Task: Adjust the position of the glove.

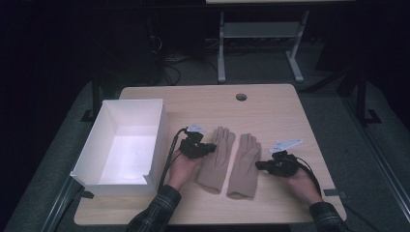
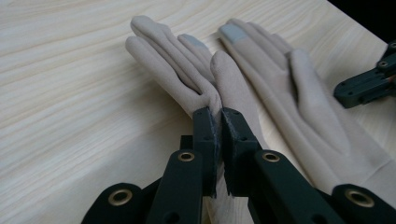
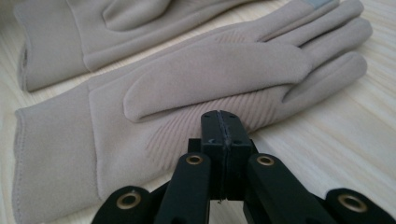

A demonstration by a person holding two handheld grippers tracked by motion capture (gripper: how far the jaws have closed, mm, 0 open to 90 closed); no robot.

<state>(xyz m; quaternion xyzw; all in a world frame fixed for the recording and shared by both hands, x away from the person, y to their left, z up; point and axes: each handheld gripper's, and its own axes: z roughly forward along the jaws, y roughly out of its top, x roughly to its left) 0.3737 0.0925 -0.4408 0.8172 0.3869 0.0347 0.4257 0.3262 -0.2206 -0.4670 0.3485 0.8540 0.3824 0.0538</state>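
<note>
Left glove – soft, light, limp knit, flat on table beside white box | my left gripper pinches its edge fabric | right gripper closed, seemingly empty, at right glove – best grasped at cuff.

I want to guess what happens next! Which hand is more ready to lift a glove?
Probably the left. The left gripper is shut on the left glove, while the right gripper is shut beside the right glove.
</note>
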